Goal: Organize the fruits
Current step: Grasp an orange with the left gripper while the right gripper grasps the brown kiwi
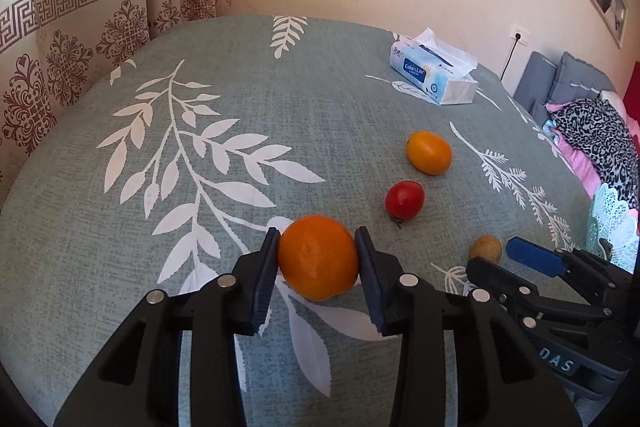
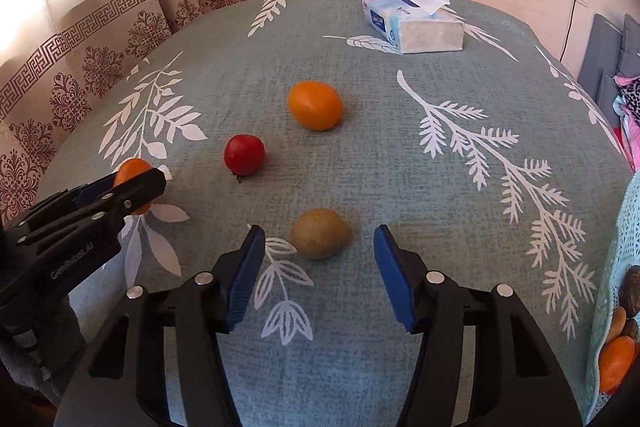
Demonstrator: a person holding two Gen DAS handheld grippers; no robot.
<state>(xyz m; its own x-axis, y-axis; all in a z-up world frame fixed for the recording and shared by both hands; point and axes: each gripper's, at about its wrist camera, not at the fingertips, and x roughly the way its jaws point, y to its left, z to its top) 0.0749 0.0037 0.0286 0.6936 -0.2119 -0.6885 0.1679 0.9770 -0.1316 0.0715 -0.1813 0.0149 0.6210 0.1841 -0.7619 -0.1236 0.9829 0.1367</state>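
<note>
Resting on the table (image 1: 200,87), the orange (image 1: 318,257) is clamped between the left hand-held gripper (image 1: 316,239) pads; the right hand-held gripper (image 2: 320,239) stands open around the kiwi (image 2: 320,233), not touching it

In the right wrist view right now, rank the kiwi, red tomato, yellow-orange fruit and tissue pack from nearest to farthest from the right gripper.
1. Kiwi, just ahead of the right gripper.
2. Red tomato, ahead left.
3. Yellow-orange fruit, farther back.
4. Tissue pack, far edge.
</note>
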